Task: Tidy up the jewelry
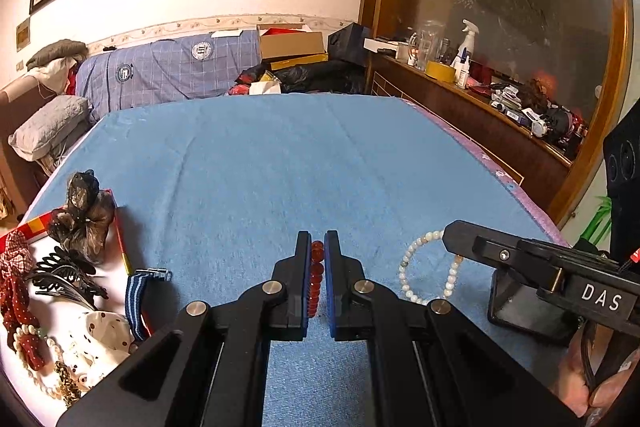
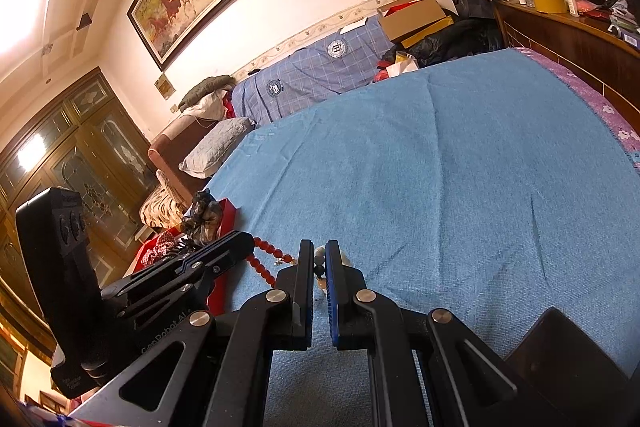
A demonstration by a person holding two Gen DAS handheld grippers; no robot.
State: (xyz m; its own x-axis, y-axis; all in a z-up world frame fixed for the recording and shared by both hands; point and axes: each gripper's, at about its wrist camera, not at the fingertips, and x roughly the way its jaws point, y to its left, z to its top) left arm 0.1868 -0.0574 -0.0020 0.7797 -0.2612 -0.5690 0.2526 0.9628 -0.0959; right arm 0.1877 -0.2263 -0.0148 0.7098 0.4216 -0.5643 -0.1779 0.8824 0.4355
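My left gripper (image 1: 318, 247) is shut on a red bead bracelet (image 1: 316, 279) just above the blue blanket (image 1: 280, 167); the right wrist view shows its loop (image 2: 266, 253) hanging out beside that gripper. My right gripper (image 2: 319, 255) is shut on a white pearl bracelet (image 2: 320, 259) that has a dark bead. In the left wrist view this bracelet's loop (image 1: 408, 267) lies on the blanket under the right gripper's finger (image 1: 464, 239). A red-rimmed tray (image 1: 120, 239) at the left holds hair clips, scrunchies, a striped strap (image 1: 134, 303) and a pearl necklace (image 1: 36, 371).
A dark phone (image 1: 528, 311) lies on the blanket at the right, near a person's hand (image 1: 580, 387). A wooden dresser (image 1: 480, 115) with bottles and clutter runs along the right. Pillows (image 1: 48, 131), a folded quilt and boxes lie at the far end of the bed.
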